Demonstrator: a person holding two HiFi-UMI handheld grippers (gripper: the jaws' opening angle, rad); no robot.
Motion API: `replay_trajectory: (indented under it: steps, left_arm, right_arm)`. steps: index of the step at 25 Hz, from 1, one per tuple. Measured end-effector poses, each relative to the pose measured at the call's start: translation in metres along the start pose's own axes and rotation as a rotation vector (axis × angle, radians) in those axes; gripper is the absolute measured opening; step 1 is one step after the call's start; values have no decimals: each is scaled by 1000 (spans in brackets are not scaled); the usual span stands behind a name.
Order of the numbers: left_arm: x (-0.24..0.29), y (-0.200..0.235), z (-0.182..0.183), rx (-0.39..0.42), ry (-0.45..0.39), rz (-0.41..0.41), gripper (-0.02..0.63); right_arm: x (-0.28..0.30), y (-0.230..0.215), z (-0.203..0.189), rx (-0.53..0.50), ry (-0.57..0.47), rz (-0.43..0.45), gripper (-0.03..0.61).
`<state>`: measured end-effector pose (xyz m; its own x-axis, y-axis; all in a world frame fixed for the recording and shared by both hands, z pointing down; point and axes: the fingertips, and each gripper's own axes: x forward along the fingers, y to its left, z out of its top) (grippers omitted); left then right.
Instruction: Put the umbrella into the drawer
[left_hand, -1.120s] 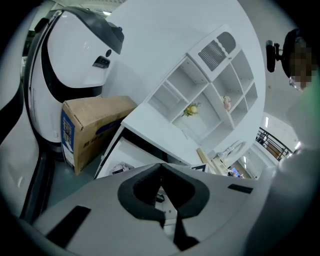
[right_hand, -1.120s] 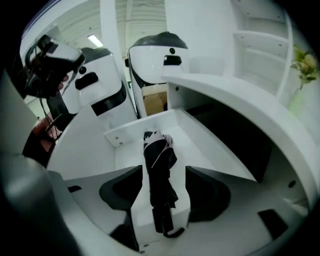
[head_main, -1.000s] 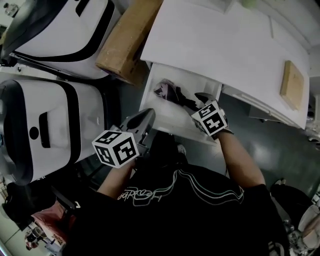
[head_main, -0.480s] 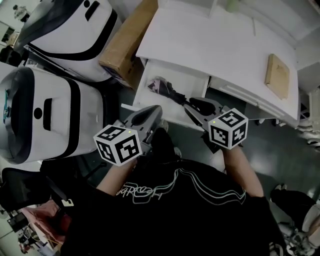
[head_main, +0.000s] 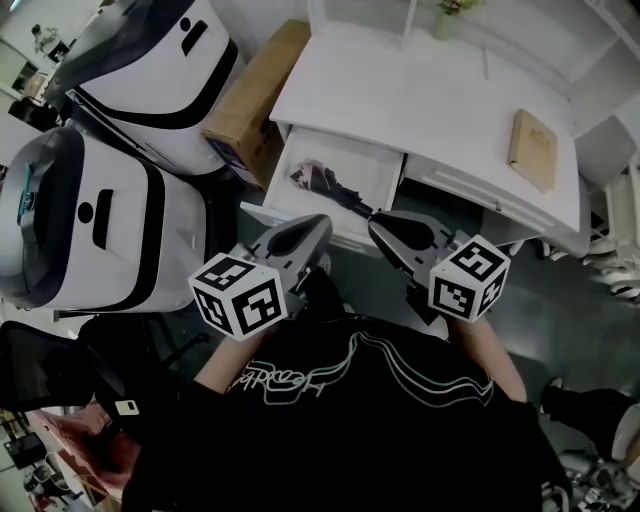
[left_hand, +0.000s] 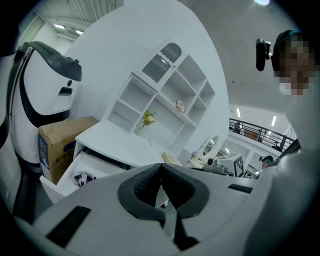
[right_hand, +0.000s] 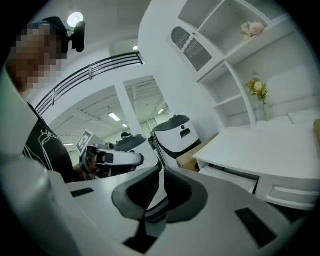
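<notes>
While drawer (head_main: 362, 163) stands open, umbrella (head_main: 318, 182) inside, seemingly folded.

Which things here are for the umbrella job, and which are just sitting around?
For the job: umbrella, lying in the open drawer.

Just sitting around: cardboard box, flat tan block on the desk, flower vase, two big white machines.
</notes>
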<state>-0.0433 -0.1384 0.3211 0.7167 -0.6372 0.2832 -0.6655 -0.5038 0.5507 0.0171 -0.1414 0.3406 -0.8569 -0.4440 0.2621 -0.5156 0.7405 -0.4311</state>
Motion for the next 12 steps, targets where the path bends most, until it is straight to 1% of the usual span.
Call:
replay_trajectory:
  steps: [3, 8, 12]
  left_arm:
    - [-4, -10, 1, 20, -9, 1, 20]
    - [-8, -16, 1, 32, -14, 2, 20]
    - [-8, -17, 2, 32, -14, 4, 20]
  right_arm:
    - [-6, 8, 4, -16, -15, 11, 53]
    - [-8, 12, 4, -69, -6, -9, 50]
    - [-9, 13, 4, -59, -7, -3, 49]
